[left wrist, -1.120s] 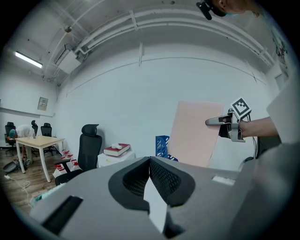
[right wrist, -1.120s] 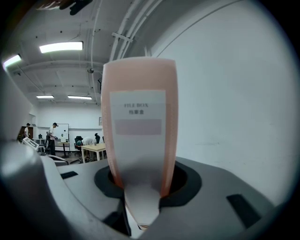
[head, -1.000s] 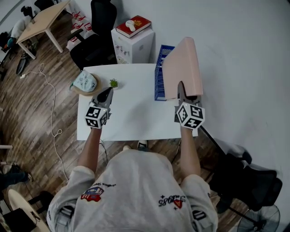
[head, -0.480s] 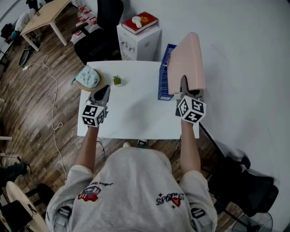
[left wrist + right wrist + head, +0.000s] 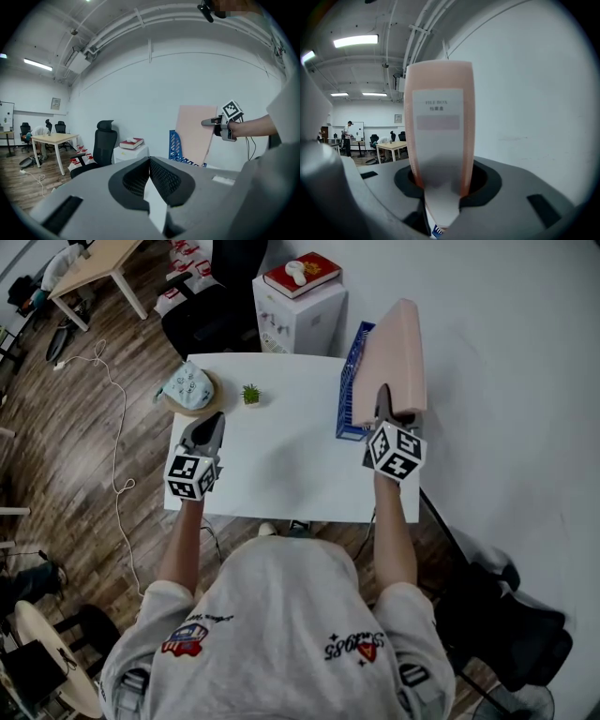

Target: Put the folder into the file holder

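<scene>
A pink box folder (image 5: 394,352) stands upright in the air, and my right gripper (image 5: 382,399) is shut on its near edge. In the right gripper view its white labelled spine (image 5: 438,140) rises between the jaws of my right gripper (image 5: 440,190). The blue file holder (image 5: 350,381) stands on the table's right side, just left of the folder and partly hidden by it. From the left gripper view I see the folder (image 5: 197,133), the holder (image 5: 176,145) and the right gripper (image 5: 214,123). My left gripper (image 5: 210,426) (image 5: 150,161) hovers over the table's left edge, shut and empty.
The white table (image 5: 281,465) carries a small potted plant (image 5: 250,393) and a pale cloth bundle on a round wooden tray (image 5: 188,389). Behind it stand a white cabinet (image 5: 298,313) with a red book and a black office chair (image 5: 208,317). A white wall runs along the right.
The head view has shifted, so the table sits lower and further right. The right gripper keeps hold of the folder beside the holder. The left gripper has hardly moved.
</scene>
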